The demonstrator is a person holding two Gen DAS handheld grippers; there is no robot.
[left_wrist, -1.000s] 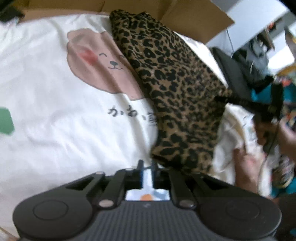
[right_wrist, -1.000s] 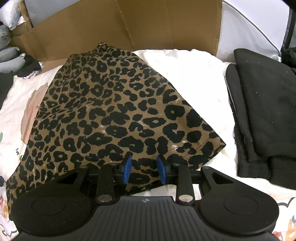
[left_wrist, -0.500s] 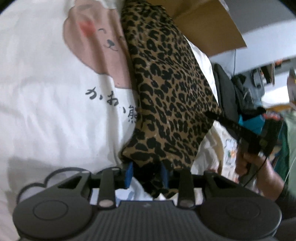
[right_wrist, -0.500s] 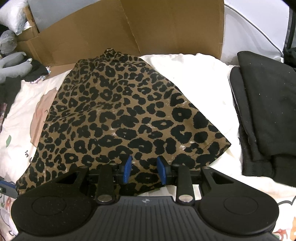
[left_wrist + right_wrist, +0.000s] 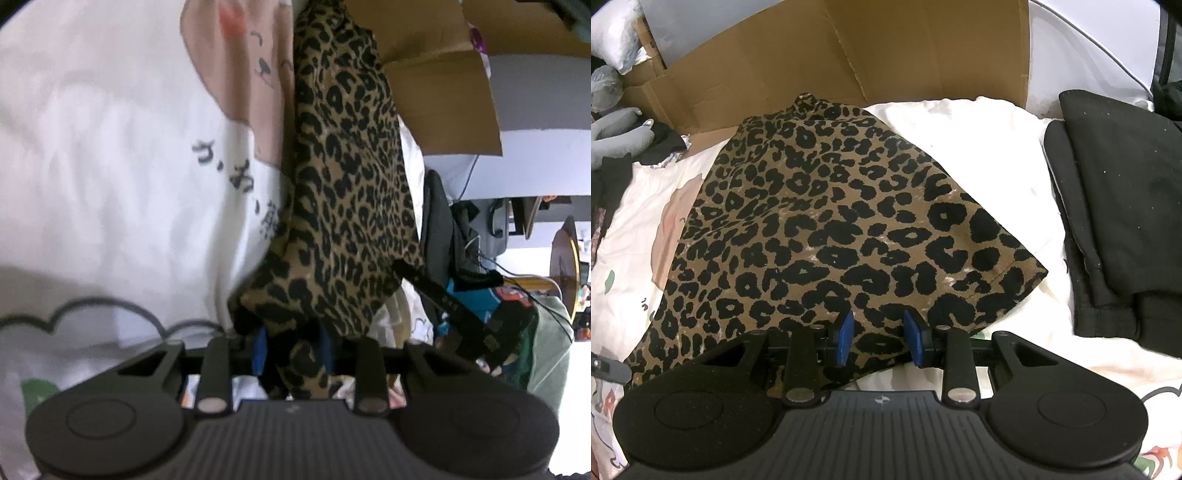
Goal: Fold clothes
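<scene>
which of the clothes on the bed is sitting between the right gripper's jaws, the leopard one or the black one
The leopard print garment: its near hem runs between the right gripper jaws. The folded black clothes lie apart, off to the right on the white sheet.

Brown cardboard sheet [image 5: 849, 55] against pale wall [image 5: 1071, 44]
</scene>
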